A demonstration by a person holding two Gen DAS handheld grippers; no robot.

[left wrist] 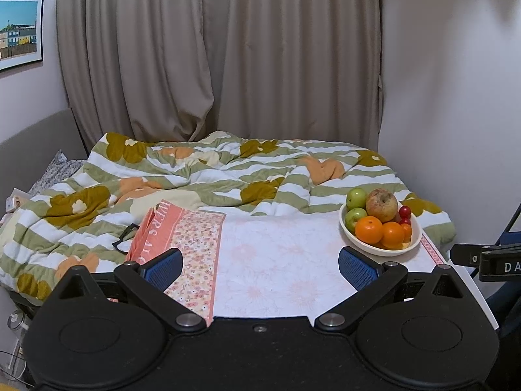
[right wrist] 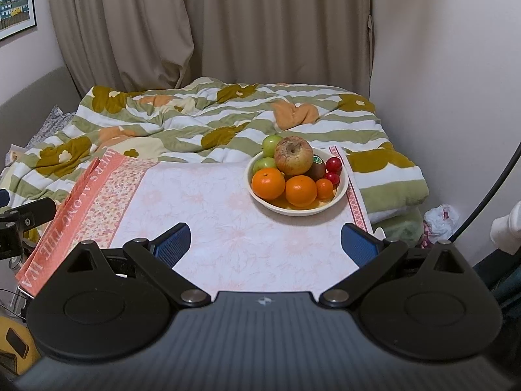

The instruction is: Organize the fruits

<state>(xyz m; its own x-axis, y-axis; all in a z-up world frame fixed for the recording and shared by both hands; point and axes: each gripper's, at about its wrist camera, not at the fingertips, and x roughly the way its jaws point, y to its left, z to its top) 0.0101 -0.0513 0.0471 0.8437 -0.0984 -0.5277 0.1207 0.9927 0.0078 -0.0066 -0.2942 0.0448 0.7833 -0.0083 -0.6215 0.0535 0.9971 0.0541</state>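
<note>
A cream bowl [right wrist: 329, 204] full of fruit stands at the far right of the table. It holds a wrinkled brown apple [right wrist: 293, 156], two green apples [right wrist: 271, 145], oranges [right wrist: 268, 182], a kiwi [right wrist: 317, 168] and small red tomatoes [right wrist: 333, 164]. In the left wrist view the same bowl [left wrist: 413, 244] sits right of centre with its brown apple [left wrist: 381, 204] on top. My left gripper [left wrist: 260, 270] is open, low over the table's near edge. My right gripper [right wrist: 265, 244] is open too, short of the bowl, with nothing between its blue pads [right wrist: 358, 244].
The table wears a pale floral cloth [right wrist: 211, 215] with an orange lettered border [right wrist: 71, 208] at its left. Behind it lies a bed with a rumpled green-striped duvet [right wrist: 195, 120]. Beige curtains [right wrist: 228, 26] hang at the back. A white wall [right wrist: 439, 81] closes the right side.
</note>
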